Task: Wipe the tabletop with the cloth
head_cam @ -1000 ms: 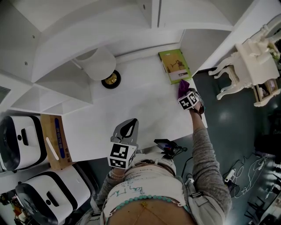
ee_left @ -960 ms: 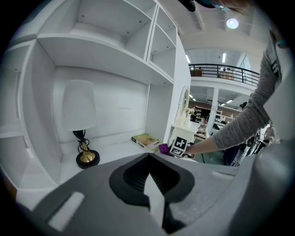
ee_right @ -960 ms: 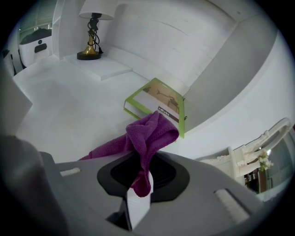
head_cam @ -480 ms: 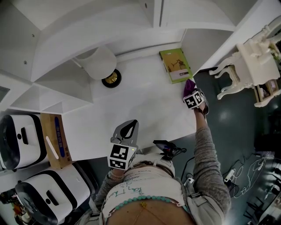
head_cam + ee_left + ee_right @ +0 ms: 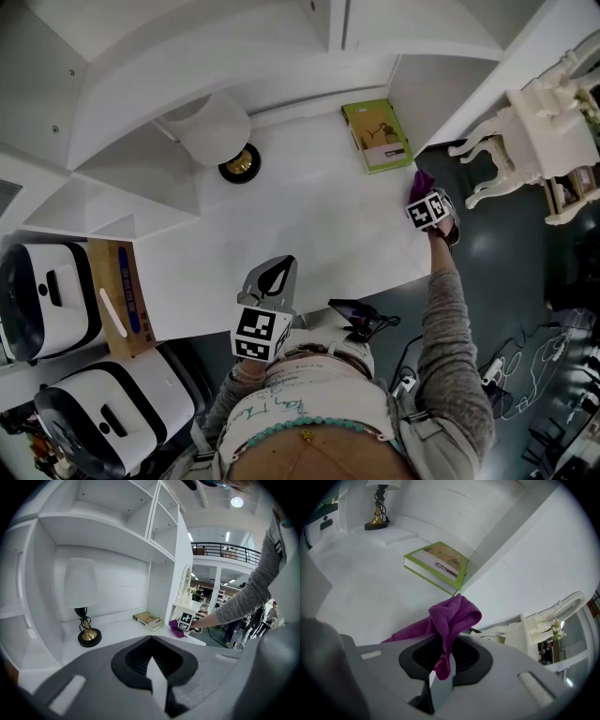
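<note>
worktop (image 5: 309,225): white, smooth, mostly bare; wide free area in the middle and toward the near edge.
lamp (image 5: 217,131): upright at the back left, well apart from the cloth; round base on the surface, probably tips easily, so wipe around it.
book (image 5: 436,564): green cover, flat at the back right, just beside the cloth; nearest obstacle, likely slides if a stroke catches it.
left gripper (image 5: 269,274): jaws together, nothing between them; hovers at the near edge, away from the work.
right gripper (image 5: 440,672): clamped on a fold of the cloth, at the right edge of the worktop.
cloth (image 5: 452,616): purple, small, bunched; one flap stands up past the jaws, another trails left toward the surface. Looks soft, light, limp, not fragile, so no stiffness to push with. Best held by a thick fold as now, with the loose part dragged flat under light downward pressure. Risk: bunching, or riding over the edge.
</note>
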Demonstrator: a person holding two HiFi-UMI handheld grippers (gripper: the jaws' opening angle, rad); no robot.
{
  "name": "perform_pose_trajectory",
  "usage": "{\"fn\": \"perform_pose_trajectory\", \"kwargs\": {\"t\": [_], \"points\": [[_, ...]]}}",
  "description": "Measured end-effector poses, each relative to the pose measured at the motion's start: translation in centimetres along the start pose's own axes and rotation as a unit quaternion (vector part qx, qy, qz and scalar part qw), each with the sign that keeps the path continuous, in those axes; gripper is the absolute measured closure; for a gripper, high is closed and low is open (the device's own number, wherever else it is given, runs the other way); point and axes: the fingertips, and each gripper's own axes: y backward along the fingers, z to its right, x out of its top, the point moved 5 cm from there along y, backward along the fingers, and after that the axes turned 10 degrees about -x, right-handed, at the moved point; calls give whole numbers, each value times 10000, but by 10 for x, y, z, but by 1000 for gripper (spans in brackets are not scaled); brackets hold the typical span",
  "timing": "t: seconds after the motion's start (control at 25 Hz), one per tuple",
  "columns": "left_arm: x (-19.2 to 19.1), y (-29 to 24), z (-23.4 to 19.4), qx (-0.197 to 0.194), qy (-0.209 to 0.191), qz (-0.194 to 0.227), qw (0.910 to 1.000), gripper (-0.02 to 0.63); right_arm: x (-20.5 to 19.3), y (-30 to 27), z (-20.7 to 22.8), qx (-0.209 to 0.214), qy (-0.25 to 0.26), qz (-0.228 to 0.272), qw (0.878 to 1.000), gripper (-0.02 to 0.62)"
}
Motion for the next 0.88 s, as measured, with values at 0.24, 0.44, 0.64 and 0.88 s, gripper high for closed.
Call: {"fn": "perform_pose_trajectory", "kwargs": {"t": [0.24,0.44,0.64,0.88], "points": [[-1,-1,5,-60,-18,6,10000,604,-23,6,28,-299,121,-110,9994,512],[-1,-1,9,-116,-38,51,9999,604,-29,19,46,-307,444,5,9985,512],[-2,0,13,-139,-24,88,9999,604,-31,22,33,27,617,-83,9981,514],[-6,10,13,-1,31,109,9999,604,-30,15,6,296,768,-299,9962,514]]}}
